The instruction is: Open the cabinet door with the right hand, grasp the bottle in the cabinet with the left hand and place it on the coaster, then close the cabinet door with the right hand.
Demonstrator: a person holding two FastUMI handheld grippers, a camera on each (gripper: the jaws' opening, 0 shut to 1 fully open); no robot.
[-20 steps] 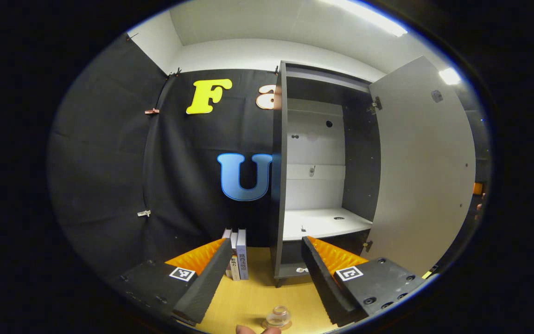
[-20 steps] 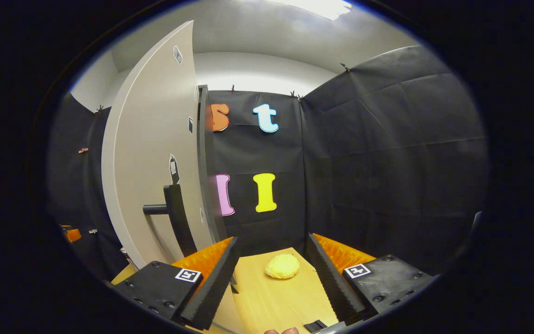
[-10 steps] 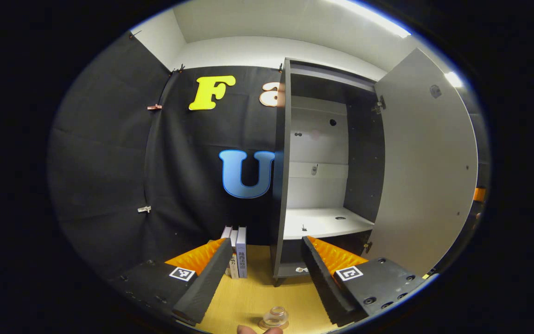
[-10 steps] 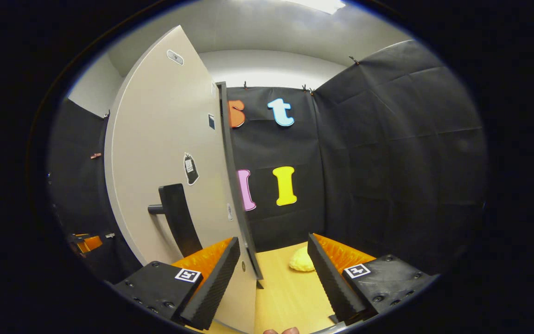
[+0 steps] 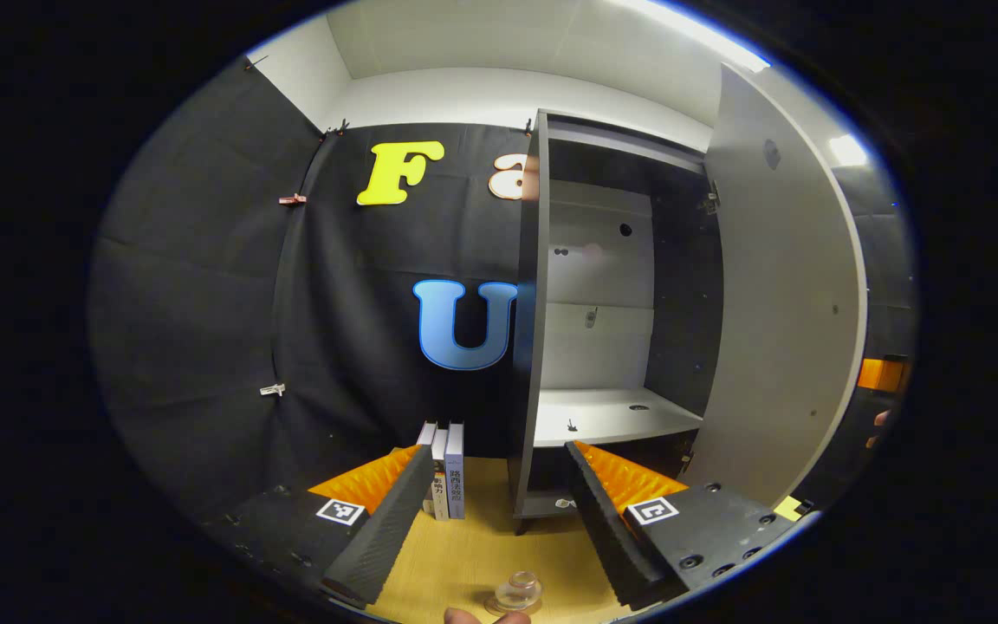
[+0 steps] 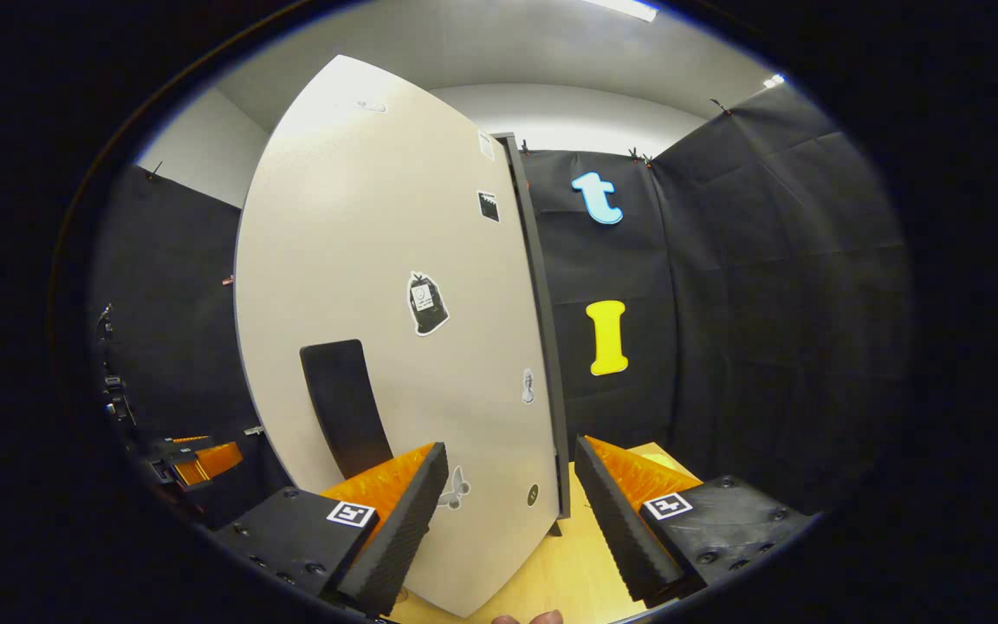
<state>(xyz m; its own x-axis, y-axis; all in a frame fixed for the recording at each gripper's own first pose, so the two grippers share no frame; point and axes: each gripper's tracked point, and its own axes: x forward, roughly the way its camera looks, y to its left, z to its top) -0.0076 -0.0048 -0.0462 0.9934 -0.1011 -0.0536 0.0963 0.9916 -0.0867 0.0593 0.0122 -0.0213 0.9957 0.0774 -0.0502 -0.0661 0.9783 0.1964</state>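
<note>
Your left gripper (image 5: 495, 511) stands with its jaws spread wide and nothing between them, held above the wooden table (image 5: 473, 555). Just below it, at the near edge of the left gripper view, the clear bottle (image 5: 518, 591) stands upright on the coaster (image 5: 495, 606), and a fingertip of your hand (image 5: 473, 616) shows beside it. Farther out, a few books (image 5: 444, 471) stand upright against the left side of the cabinet (image 5: 534, 347), whose white shelf (image 5: 607, 416) lies bare behind the half-open cabinet door (image 5: 780, 312). Your right gripper (image 6: 508, 511) also has its jaws wide apart and grips nothing; in the right gripper view the door's (image 6: 395, 329) outer face stands directly ahead, with its hinge-side edge running down between the two fingers. The dark handle (image 6: 343, 403) sits on the door just above your left finger (image 6: 404, 520), whether touching it you cannot tell.
</note>
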